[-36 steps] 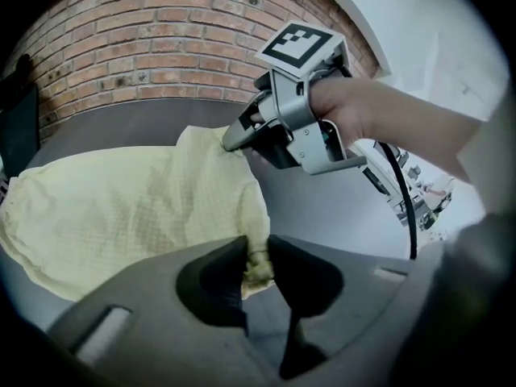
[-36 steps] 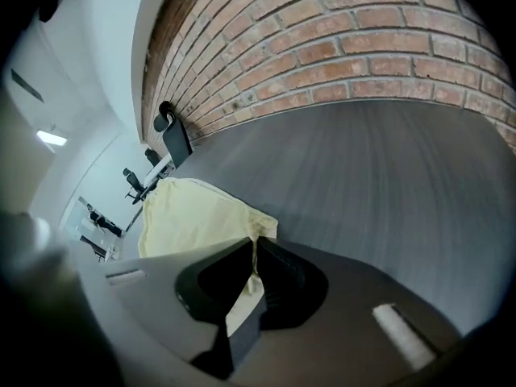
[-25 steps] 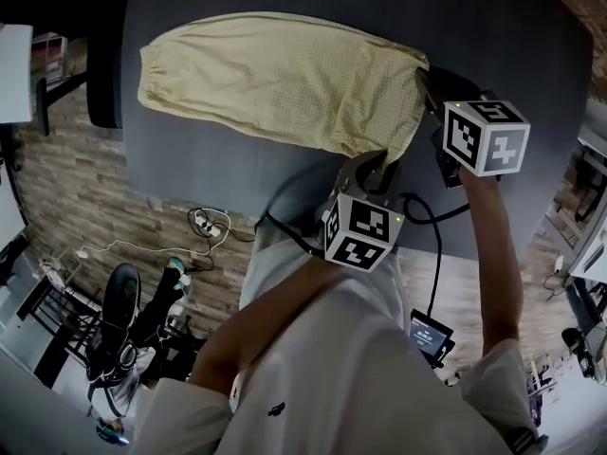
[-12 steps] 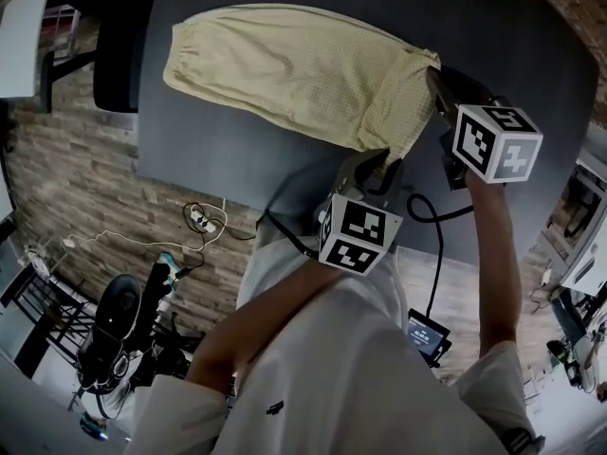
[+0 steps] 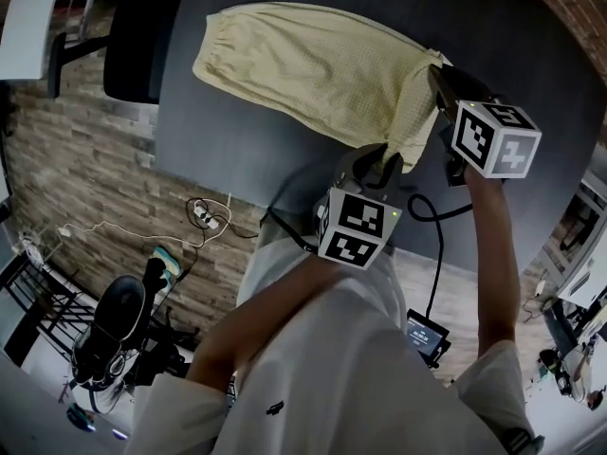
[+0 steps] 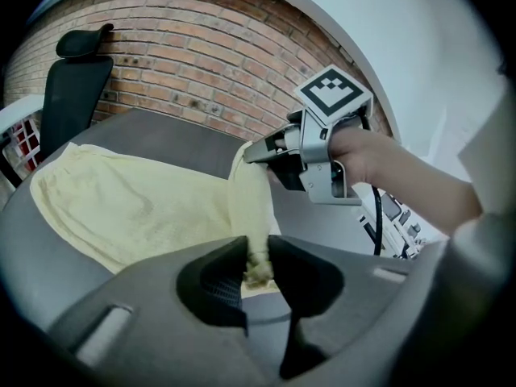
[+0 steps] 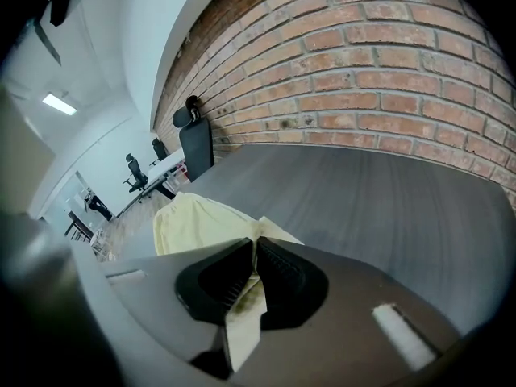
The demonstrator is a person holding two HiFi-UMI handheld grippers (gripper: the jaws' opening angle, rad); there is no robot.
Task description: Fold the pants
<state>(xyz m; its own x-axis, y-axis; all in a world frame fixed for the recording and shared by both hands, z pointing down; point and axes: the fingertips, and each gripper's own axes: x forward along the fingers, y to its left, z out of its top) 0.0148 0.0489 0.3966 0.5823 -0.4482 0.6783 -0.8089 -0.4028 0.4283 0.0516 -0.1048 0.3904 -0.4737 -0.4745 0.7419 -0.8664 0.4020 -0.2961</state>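
Note:
Pale yellow pants (image 5: 313, 69) lie across the dark grey table (image 5: 247, 159), waistband at the left. Their right end is lifted off the table and hangs between my two grippers. My left gripper (image 5: 384, 159) is shut on the near corner of that end; in the left gripper view the cloth (image 6: 137, 208) is bunched between its pads, at the left gripper (image 6: 258, 264). My right gripper (image 5: 438, 69) is shut on the far corner, with a thin fold of the pants (image 7: 197, 220) running through the right gripper (image 7: 252, 276). The right gripper (image 6: 258, 153) also shows in the left gripper view.
A black office chair (image 5: 137, 36) stands at the table's far left end, against a brick wall (image 6: 210, 63). Cables and a power strip (image 5: 204, 224) lie on the floor below the near edge. A small screen device (image 5: 429, 335) hangs by my right side.
Both grippers have carried the held end of the pants a little up and leftward over the rest of the garment. The flat part on the table looks shorter.

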